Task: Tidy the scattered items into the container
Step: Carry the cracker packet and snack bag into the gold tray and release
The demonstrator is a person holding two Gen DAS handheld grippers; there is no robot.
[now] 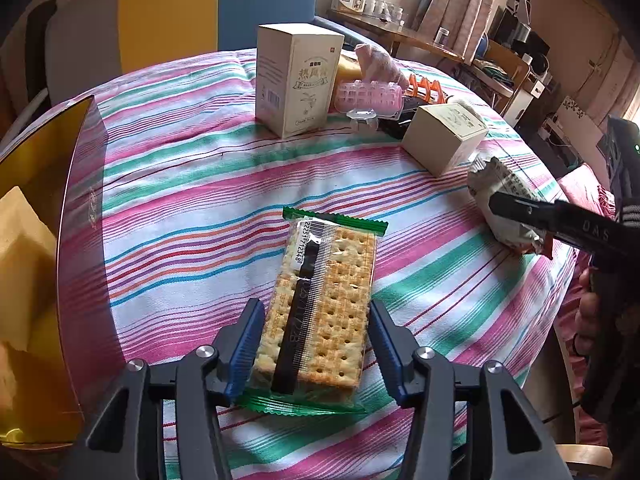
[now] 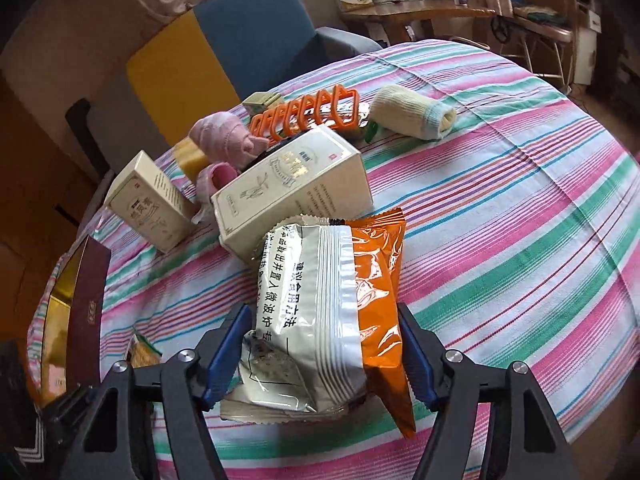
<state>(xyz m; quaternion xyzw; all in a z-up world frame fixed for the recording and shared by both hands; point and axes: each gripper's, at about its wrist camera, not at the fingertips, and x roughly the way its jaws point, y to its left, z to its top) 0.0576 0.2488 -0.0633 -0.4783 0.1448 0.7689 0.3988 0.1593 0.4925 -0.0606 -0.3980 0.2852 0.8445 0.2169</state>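
Two grippers work over the striped tablecloth (image 1: 192, 184); the left gripper (image 1: 316, 344) has its blue-padded fingers (image 1: 246, 344) pressed to both long sides of one cracker pack (image 1: 324, 304), grasping it as it lies flat on the cloth; the right gripper (image 2: 322, 350) is clenched on one orange-and-silver snack bag (image 2: 340, 312), whose lower end bulges between the pads; from the left wrist view only one black finger of that gripper and the bag's crumpled end (image 1: 508, 208) show. The container (image 1: 76, 240), a maroon-walled box with a gold lining, is cut off at the left edge of both views, with pale yellow blocks (image 1: 20, 264) partly visible inside. Counted on the cloth: two cream cartons, one upright (image 1: 298, 78) and one lying on its side (image 1: 442, 136); one pink ridged plastic piece (image 1: 368, 96); one orange plastic rack (image 2: 308, 114); one pink sock (image 2: 224, 140); one pale yellow sock (image 2: 412, 112) with a blue cuff; one yellow block (image 2: 192, 158), half hidden behind the pink sock; a dark object (image 1: 394, 122) behind the lying carton is too covered to identify; a small olive box (image 2: 262, 100) beyond the rack is hard to make out.
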